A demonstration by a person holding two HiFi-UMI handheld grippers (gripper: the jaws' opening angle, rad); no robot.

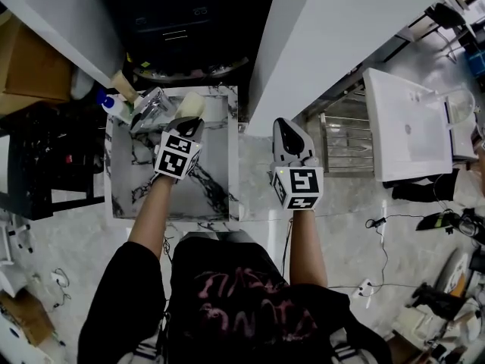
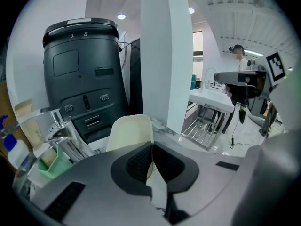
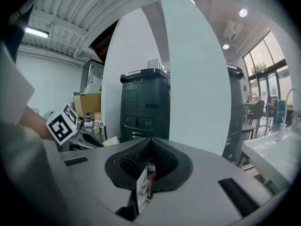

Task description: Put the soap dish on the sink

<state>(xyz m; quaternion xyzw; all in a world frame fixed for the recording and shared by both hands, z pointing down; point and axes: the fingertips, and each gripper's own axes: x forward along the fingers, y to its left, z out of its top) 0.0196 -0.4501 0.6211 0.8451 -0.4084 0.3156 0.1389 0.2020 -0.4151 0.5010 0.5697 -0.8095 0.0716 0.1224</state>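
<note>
A cream soap dish stands on edge between the jaws of my left gripper, above the back of the white marble sink. It is close to the chrome faucet. The left gripper view shows the same cream dish rising out of the shut left gripper, with the faucet to its left. My right gripper hangs over the floor right of the sink, beside a white pillar. In its own view the right gripper is shut with nothing in it.
A black cabinet stands behind the sink. A blue-capped bottle and a green holder sit near the faucet. A metal rack and a white basin lie to the right, with cables on the floor.
</note>
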